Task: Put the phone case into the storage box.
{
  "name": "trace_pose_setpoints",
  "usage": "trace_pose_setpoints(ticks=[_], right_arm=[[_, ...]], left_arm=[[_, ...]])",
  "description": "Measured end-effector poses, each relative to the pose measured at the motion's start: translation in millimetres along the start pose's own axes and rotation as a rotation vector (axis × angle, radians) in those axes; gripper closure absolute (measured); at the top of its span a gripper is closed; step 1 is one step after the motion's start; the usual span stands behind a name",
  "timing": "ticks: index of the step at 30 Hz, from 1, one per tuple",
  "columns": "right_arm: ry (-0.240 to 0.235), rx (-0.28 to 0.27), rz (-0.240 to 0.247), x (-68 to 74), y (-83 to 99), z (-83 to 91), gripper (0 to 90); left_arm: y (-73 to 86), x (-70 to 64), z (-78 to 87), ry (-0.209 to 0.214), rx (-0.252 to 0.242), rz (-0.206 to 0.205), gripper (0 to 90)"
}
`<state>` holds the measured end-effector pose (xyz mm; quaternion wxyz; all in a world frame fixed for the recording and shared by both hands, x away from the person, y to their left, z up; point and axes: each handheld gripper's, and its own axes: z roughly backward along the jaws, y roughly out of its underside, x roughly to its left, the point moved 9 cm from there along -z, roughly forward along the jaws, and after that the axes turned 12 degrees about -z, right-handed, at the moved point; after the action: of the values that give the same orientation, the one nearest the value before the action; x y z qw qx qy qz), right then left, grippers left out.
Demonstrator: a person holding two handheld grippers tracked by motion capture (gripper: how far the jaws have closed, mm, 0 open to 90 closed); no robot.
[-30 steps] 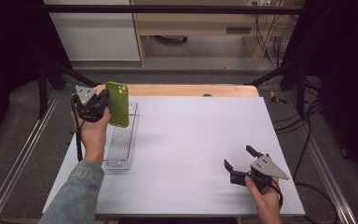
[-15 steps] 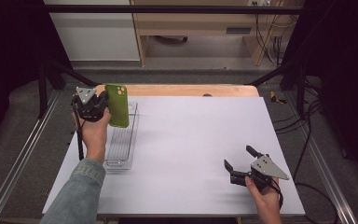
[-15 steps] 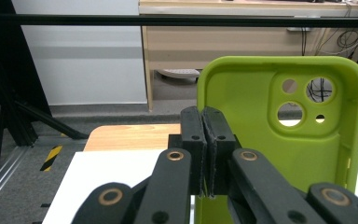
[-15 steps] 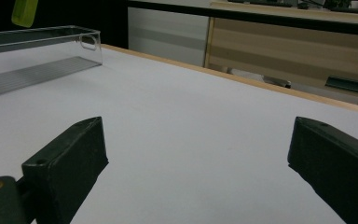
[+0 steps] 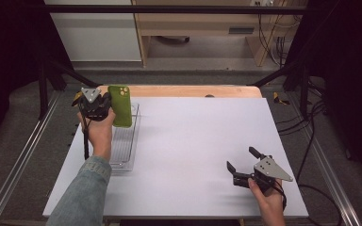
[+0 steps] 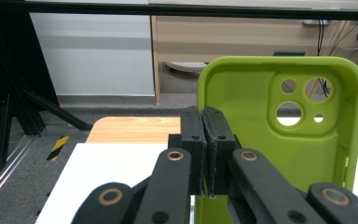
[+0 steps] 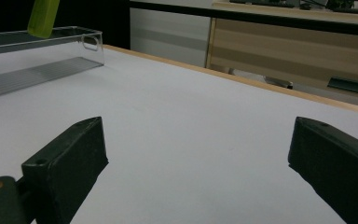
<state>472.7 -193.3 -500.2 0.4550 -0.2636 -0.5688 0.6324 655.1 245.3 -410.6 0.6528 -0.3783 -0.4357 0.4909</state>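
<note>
Green case: a lime-green phone case (image 5: pixel 121 106) is hanging upright in the air above the far end of the clear tray (image 5: pixel 125 155), its camera cut-outs at the top.
Left gripper: the left gripper (image 5: pixel 104 106) is clamping the case's left edge, its jaws pressing together with only the thin wall of the case between them, as the left gripper view is showing (image 6: pixel 205 154).
Case interior: in the left gripper view the hollow inner side of the case (image 6: pixel 279 135) is facing the camera.
Clear tray: it is lying lengthwise on the left part of the white table (image 5: pixel 193 136), under the case and not touching it.
Right gripper: the right gripper (image 5: pixel 241 162) is resting low at the near right of the table, well apart from the tray, its jaws standing wide apart and gripping nothing.
Right gripper view: the tray (image 7: pixel 37 65) is showing at the far left, with the case's lower end (image 7: pixel 43 16) hanging above it.
</note>
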Motion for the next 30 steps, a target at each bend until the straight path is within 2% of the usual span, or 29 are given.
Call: trace_pose_setpoints(ticks=[18, 24, 30], right_arm=[[-0.007, 0.001, -0.01, 1.4, 0.7, -0.5, 4.2], [-0.012, -0.003, -0.012, 2.3, 0.1, 0.1, 4.2], [-0.013, -0.012, -0.021, 1.8, -0.8, 0.7, 4.2]], left_arm=[[5.3, -1.2, -11.0, -0.007, 0.009, 0.026, 87.6], [6.4, 2.4, -16.3, -0.027, 0.013, 0.037, 87.6], [5.7, 2.0, -19.2, -0.038, 0.016, 0.02, 87.6]])
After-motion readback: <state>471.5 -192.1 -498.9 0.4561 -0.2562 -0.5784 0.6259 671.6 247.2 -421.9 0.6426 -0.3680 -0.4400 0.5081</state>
